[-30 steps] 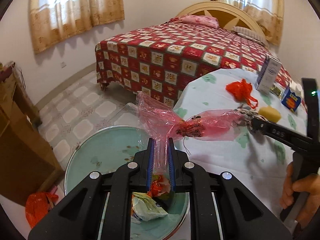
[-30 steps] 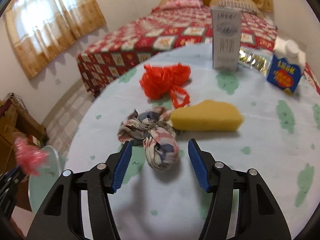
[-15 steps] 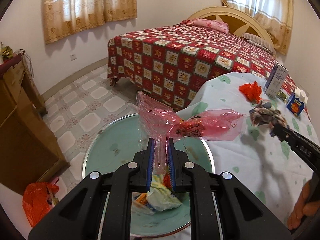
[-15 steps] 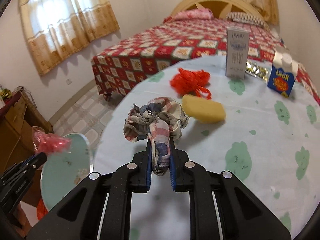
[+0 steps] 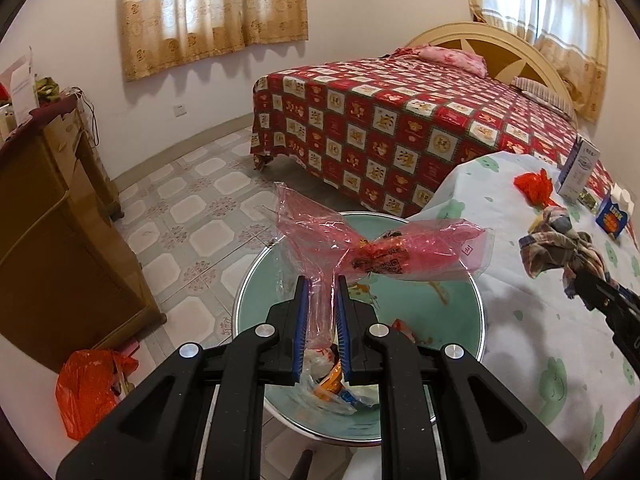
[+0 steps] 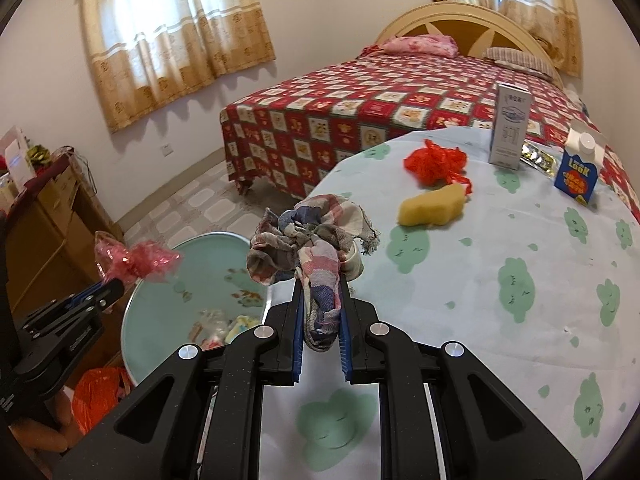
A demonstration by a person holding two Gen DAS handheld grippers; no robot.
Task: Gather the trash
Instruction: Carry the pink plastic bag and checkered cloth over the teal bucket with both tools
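right wrist view: right gripper (image 6: 320, 320) now clamped on checked rag (image 6: 316, 248), lifted off table (image 6: 500, 300)

pink plastic wrapper (image 5: 380, 252): crumpled, above teal basin (image 5: 460, 304) | checked rag (image 6: 316, 240): bunched, lifted off table

I see a bright, daylit room: soft light glows through the curtains (image 5: 212, 8), which look blown out. Shadows are faint. Both fisheye views are sharp, bending strongly toward dark vignetted corners.
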